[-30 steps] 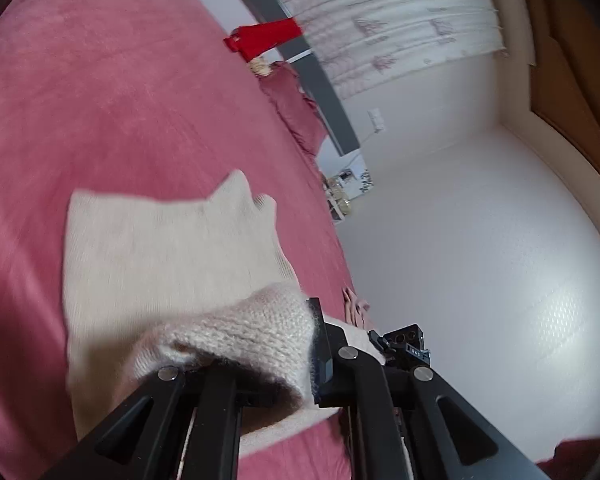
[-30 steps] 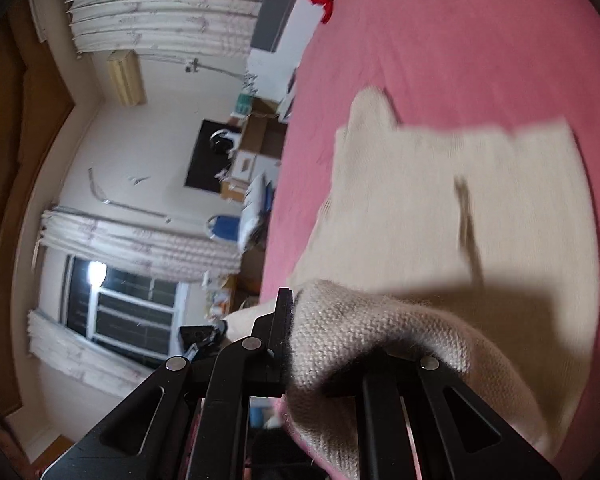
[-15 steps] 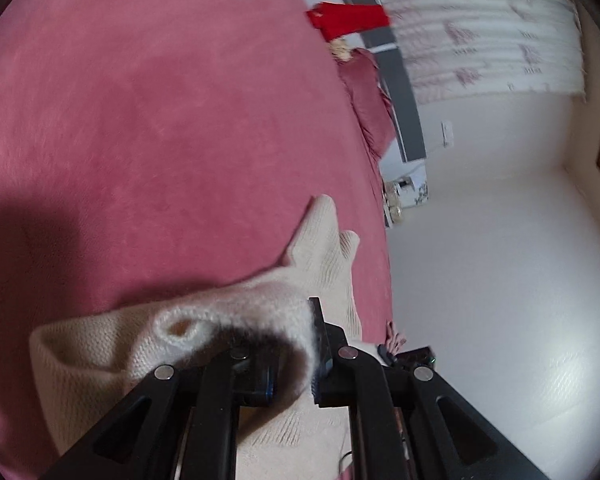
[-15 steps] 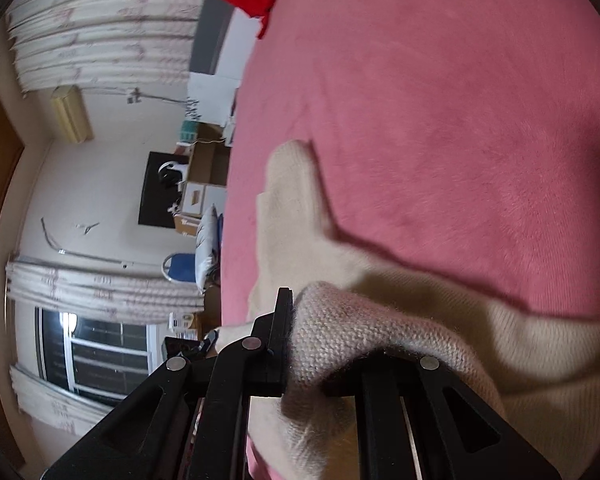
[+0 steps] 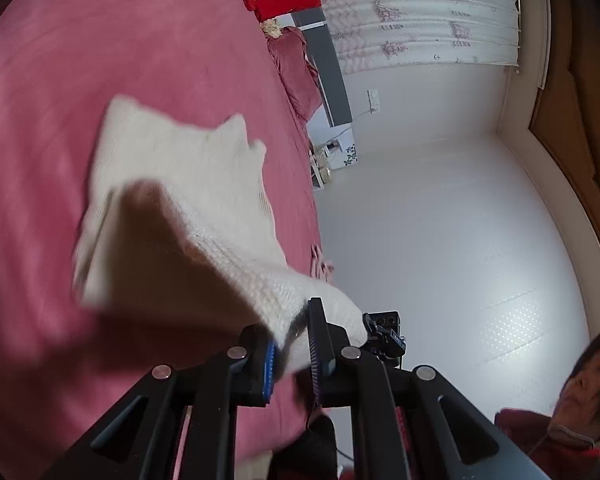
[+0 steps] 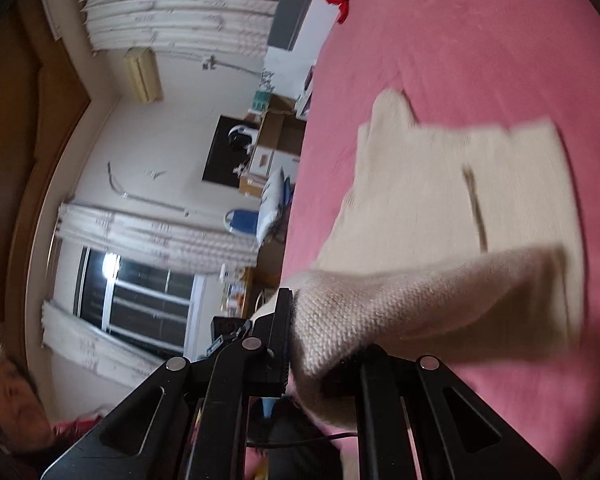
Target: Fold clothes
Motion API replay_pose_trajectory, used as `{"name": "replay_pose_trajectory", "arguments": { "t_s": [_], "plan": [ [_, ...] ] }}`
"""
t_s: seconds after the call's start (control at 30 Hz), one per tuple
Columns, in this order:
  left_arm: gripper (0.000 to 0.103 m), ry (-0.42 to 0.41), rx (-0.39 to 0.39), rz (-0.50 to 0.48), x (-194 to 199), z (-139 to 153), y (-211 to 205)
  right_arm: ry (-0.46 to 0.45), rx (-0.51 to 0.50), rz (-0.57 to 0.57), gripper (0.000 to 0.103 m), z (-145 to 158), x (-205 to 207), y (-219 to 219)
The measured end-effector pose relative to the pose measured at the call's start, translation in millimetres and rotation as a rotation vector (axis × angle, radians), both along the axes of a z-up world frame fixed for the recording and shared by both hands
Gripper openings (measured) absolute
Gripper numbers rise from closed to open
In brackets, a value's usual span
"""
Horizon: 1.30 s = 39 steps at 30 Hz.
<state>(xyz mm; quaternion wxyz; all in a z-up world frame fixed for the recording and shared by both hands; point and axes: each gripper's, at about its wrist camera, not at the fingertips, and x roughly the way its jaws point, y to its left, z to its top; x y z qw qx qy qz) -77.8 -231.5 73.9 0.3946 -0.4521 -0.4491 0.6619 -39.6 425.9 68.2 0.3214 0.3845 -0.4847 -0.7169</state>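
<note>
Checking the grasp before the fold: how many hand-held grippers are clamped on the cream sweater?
2. The left hand-held gripper pinches one corner of the cream sweater; the right hand-held gripper pinches another.

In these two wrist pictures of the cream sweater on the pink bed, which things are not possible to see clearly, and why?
- Left wrist view: the far edge of the cream sweater is smeared by motion blur, so its shape is unclear.
- Right wrist view: the dark strip on the sweater is blurred; what it is cannot be told.
- Right wrist view: the right gripper has one jaw wrapped by knit.
- Both views: the bed is cut off by the frame edges.
</note>
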Motion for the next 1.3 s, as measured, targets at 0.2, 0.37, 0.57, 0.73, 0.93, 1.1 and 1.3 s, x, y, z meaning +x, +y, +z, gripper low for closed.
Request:
{"name": "replay_pose_trajectory", "arguments": {
  "t_s": [0.2,0.37,0.57,0.73,0.93,1.1,1.3],
  "plan": [
    [0.012,-0.145,-0.080,-0.007,89,-29,-17,-0.058,-0.003,0.061,0.013,-14,106,-29],
    [0.012,-0.317,-0.209,0.003,132,-64,-21,-0.237,0.049,0.093,0.015,-77,152,-51],
    [0.012,-0.369,-0.325,-0.035,169,-55,-36,-0.331,0.224,0.080,0.051,-95,156,-43],
    [0.012,-0.248,-0.320,0.100,150,-24,-57,-0.217,0.318,0.018,0.051,-50,120,-19],
    [0.017,-0.137,-0.247,0.213,30,-5,-21,-0.075,0.433,-0.051,0.066,3,72,5],
    [0.017,-0.061,-0.375,0.123,-102,3,50,0.014,0.524,-0.003,0.067,26,-54,-28],
    [0.019,0.105,-0.562,-0.043,-222,-5,140,0.020,0.640,0.035,0.067,19,-207,-54]
  ]
}}
